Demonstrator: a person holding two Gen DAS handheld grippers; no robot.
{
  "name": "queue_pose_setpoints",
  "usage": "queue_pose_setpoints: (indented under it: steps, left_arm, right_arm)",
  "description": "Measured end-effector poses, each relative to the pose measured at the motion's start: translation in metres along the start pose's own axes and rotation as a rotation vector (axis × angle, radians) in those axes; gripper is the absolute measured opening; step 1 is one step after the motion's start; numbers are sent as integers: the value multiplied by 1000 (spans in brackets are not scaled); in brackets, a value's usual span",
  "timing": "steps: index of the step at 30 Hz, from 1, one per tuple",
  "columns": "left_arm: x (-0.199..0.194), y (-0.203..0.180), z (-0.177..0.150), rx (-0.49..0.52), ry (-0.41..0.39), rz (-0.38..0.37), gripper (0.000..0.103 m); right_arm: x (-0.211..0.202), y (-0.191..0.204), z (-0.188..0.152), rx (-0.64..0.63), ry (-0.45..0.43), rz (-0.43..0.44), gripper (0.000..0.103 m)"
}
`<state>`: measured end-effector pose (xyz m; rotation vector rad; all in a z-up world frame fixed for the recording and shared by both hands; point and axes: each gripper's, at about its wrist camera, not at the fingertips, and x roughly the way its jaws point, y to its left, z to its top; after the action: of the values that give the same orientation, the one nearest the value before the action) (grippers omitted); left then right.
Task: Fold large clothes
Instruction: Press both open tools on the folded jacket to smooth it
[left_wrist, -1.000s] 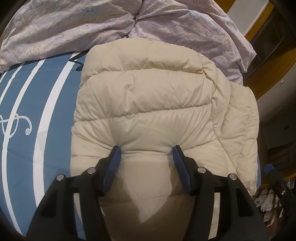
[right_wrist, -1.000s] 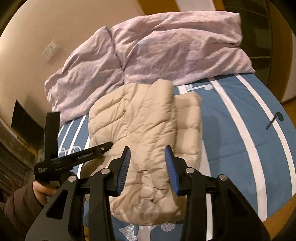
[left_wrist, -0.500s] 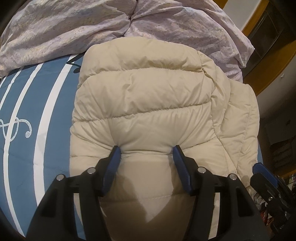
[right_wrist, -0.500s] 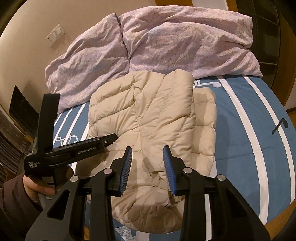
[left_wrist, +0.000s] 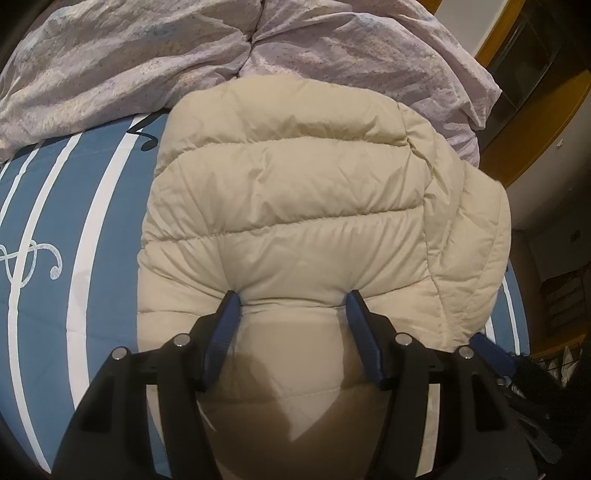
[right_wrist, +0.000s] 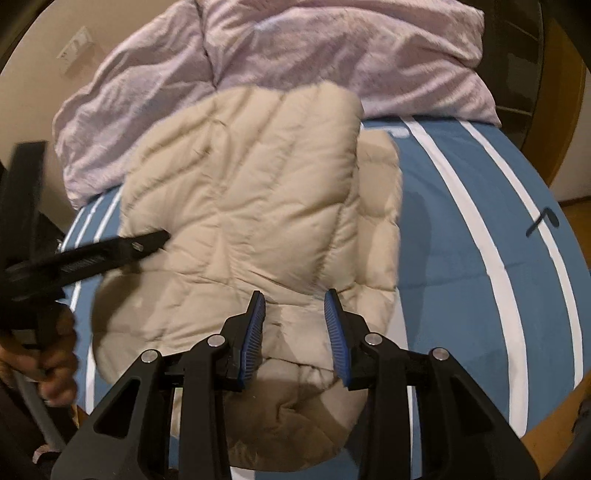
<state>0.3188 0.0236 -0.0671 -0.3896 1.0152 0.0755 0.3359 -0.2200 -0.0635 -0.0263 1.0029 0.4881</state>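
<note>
Grippers first. Left gripper (left_wrist: 291, 299), lower centre of its view, has both blue pads pressed into a bulging fold of the cream puffer jacket (left_wrist: 295, 192), clenched on the padding. Right gripper (right_wrist: 293, 301), lower centre of its own view, has padding between its pads, the tips touching or nearly so; whether they bite is unclear, so it counts as not yet gripping.

Jacket lies partly folded on the blue striped bed (right_wrist: 480, 266), centre frame in both views, its far edge against the lilac duvet (left_wrist: 129, 66) across the top.

Risks, as judged:
- Slippery, puffy shell: a shallow pinch may take only the top layer, so lower layers stay behind and the fold skews.
- Trapped air may spring the fold back open once released.
- Uneven pull between the two grippers may drag the stack sideways.

Obstructions: duvet crowds the jacket's far edge, limiting room to fold away. Near bed edge, lower right of the right view, leaves little margin; hem could slide off.
</note>
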Motion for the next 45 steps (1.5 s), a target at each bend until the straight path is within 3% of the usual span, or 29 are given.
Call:
queue_pose_setpoints:
  steps: [6, 12, 17, 23, 31, 34, 40, 45]
  left_arm:
    - [-15, -3, 9, 4, -38, -13, 59]
    - [-34, -4, 27, 49, -117, 51, 59]
    - [-34, -3, 40, 82, -137, 115, 59]
    - [-21, -7, 48, 131, -148, 183, 60]
    - [22, -9, 37, 191, -96, 261, 63]
    - [34, -12, 34, 213, -88, 293, 63]
    - [41, -9, 33, 193, -72, 288, 63]
    - [42, -7, 34, 184, -71, 279, 63]
  right_arm:
    - [15, -12, -9, 26, 37, -24, 35]
    - [25, -21, -12, 60, 59, -26, 35]
    - [31, -22, -10, 67, 71, -30, 35]
    - [36, -21, -4, 70, 82, -37, 35]
    - [40, -23, -3, 81, 79, -33, 35]
    - [37, -23, -4, 81, 71, -36, 36]
    - [16, -31, 3, 97, 37, -50, 40]
    - [-22, -30, 27, 105, -101, -16, 40]
